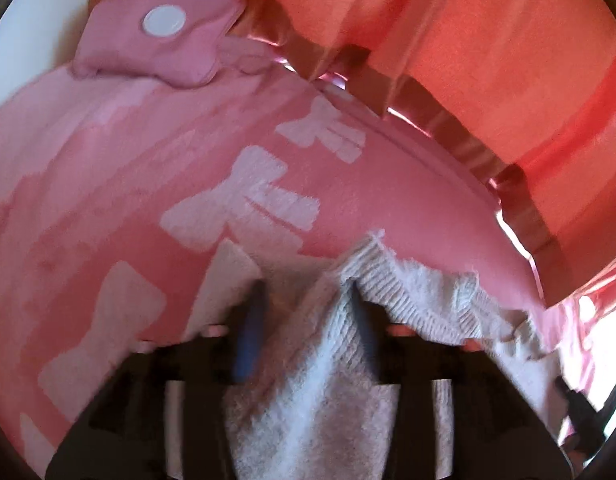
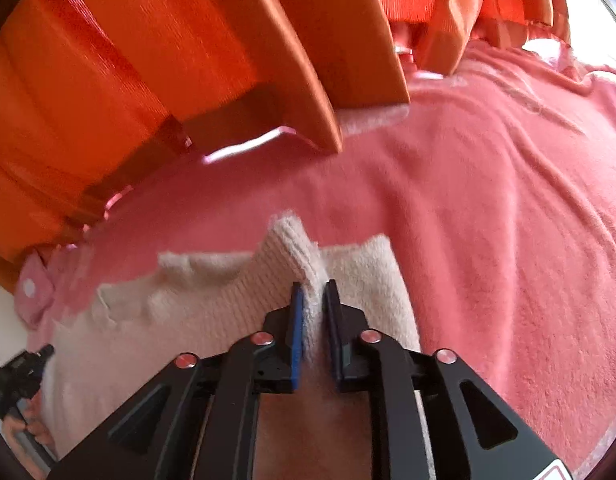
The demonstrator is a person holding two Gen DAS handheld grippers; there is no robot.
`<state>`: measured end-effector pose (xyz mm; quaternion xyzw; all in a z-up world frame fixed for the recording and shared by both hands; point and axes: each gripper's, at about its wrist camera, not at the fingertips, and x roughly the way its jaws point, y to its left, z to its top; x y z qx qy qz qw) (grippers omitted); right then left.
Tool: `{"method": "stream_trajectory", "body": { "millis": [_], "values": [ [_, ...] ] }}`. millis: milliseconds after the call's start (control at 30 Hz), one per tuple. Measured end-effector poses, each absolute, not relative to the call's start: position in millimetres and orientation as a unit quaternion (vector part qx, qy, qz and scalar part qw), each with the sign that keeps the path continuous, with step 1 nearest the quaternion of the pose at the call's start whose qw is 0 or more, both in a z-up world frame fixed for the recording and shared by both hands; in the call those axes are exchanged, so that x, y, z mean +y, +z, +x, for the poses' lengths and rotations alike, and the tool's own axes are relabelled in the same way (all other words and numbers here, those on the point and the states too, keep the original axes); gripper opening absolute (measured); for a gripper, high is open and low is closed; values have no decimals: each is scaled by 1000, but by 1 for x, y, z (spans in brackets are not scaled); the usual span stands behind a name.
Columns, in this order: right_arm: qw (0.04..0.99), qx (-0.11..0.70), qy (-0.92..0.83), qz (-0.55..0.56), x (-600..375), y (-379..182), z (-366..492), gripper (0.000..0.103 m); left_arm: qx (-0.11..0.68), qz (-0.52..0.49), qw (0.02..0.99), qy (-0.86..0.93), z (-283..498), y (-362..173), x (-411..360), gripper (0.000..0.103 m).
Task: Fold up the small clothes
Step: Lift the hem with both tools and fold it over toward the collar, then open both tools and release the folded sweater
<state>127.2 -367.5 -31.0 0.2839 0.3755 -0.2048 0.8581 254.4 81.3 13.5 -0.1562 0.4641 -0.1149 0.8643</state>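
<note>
A small white knitted garment (image 2: 212,312) lies on a pink blanket (image 2: 487,200). My right gripper (image 2: 313,288) is shut on a raised fold of its ribbed edge. In the left wrist view the same garment (image 1: 331,364) fills the space between my fingers. My left gripper (image 1: 308,296) holds a bunched part of it, lifted off the blanket. The left gripper also shows at the far left edge of the right wrist view (image 2: 24,368), at the garment's other end.
The pink blanket (image 1: 128,160) has white bow prints. A pink cloth piece with a white round patch (image 1: 164,36) lies on it at the far end. Orange curtains (image 2: 128,60) and a shiny foil-like strip (image 1: 447,120) border the blanket.
</note>
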Motion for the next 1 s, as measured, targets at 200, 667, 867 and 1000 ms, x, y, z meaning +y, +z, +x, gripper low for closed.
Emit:
{"method": "stream_trajectory", "body": {
  "millis": [200, 667, 867, 1000],
  "values": [
    [860, 386, -206, 264, -361, -37, 132, 10, 456, -120, 873, -123, 250, 17, 69, 32],
    [868, 325, -218, 306, -383, -25, 116, 7, 423, -111, 892, -119, 254, 24, 72, 3],
    [855, 346, -255, 289, -381, -26, 114, 14, 459, -117, 876, -84, 260, 8, 80, 1],
    [906, 262, -239, 231, -340, 24, 101, 23, 400, -113, 904, -100, 235, 53, 79, 6]
  ]
}}
